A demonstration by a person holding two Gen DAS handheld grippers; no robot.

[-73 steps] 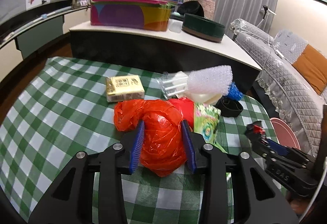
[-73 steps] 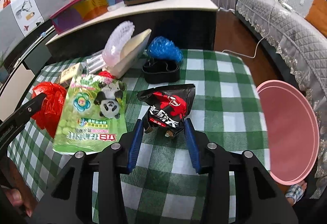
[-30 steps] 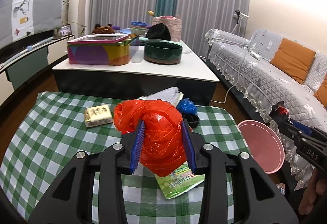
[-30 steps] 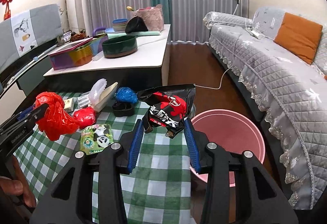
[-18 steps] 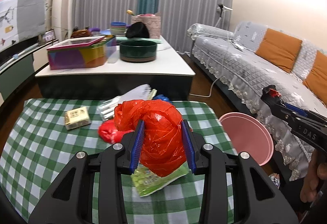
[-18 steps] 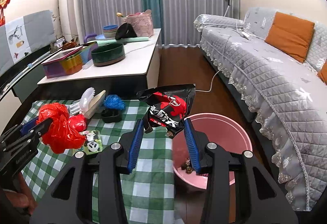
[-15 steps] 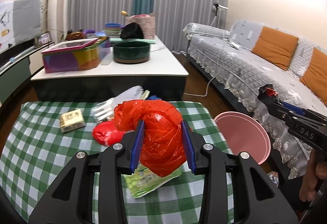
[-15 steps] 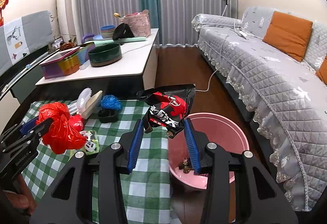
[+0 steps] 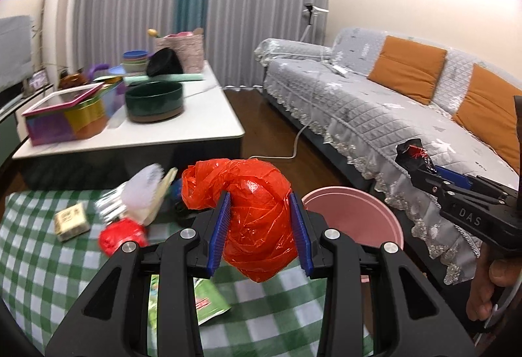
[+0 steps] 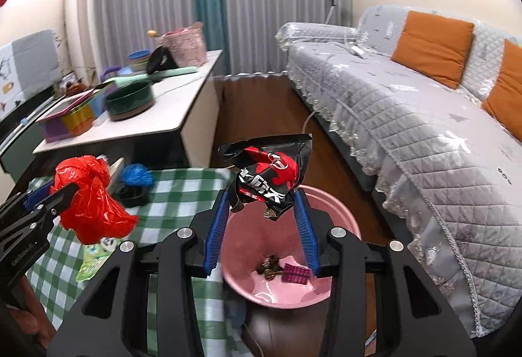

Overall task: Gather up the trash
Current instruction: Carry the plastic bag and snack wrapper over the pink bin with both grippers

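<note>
- Living room: green-checked tablecloth [image 9: 49, 262] on low table, grey sofa [image 10: 424, 115] on the right, white counter [image 9: 130, 135] behind.
- My right gripper [image 10: 261, 226] clamps a black-and-red snack wrapper [image 10: 270, 177], held in the air right over the pink bin [image 10: 339, 226].
- Bin sits on the floor just beside the table edge; a few scraps and a small purple blister pack [image 10: 295, 274] lie in its bottom.
- My left gripper [image 9: 259, 231] squeezes a crumpled red plastic bag [image 9: 251, 213], up above the table's bin-side part, bin rim just past it.
- On the cloth: green printed packet [image 9: 205, 301], small red bag [image 9: 122, 234], yellowish box [image 9: 71, 221], white bubble wrap [image 9: 143, 187], blue scrunched thing [image 10: 137, 176], black ring [image 10: 132, 194].
- Counter holds a dark green bowl [image 9: 155, 101] and a colourful box [image 9: 68, 115].
</note>
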